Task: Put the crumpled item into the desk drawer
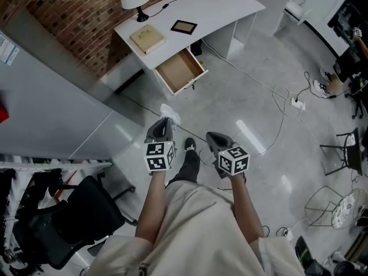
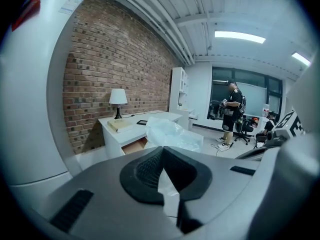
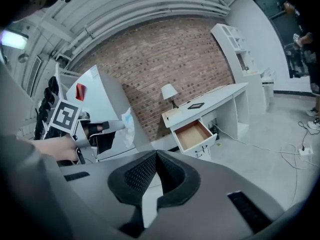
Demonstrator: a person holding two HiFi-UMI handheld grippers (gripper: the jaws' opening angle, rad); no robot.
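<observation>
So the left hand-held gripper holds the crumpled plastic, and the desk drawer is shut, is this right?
Not fully. The desk drawer is open, pulled well out, as the head view shows. The left hand-held gripper does hold the crumpled plastic.

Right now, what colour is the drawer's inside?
Light brown; the drawer shows best in head view.

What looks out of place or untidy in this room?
The drawer of the desk stands pulled out and empty. Loose cables trail across the floor. A crumpled clear plastic wrap is pinched in the left gripper, away from the desk. Nothing looks spilled or broken.
</observation>
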